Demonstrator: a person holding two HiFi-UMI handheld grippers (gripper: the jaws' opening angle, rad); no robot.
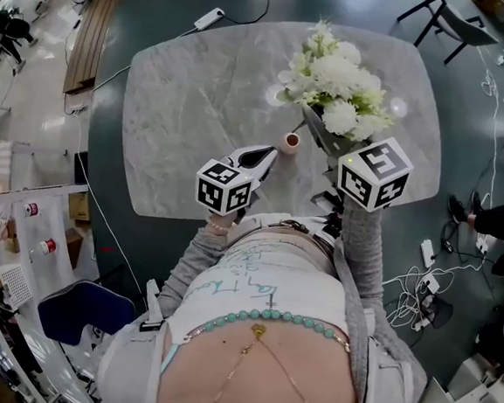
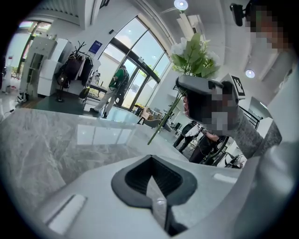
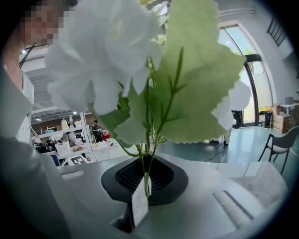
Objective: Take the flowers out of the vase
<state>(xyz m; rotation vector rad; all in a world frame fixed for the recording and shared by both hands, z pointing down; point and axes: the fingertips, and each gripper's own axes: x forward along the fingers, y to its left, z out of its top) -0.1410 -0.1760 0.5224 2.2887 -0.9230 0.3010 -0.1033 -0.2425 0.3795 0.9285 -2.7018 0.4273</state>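
From the head view, the white flowers hang over the far side of the marble counter, above the right claw. Only the right gripper view shows the grip itself: the jaws are closed on the thin green stems, with leaves and blooms filling the frame. The left gripper view shows the left claw closed on nothing, and one long stem slanting down towards the counter. A small brownish pot stands just beside the left claw's tip, seen only from above.
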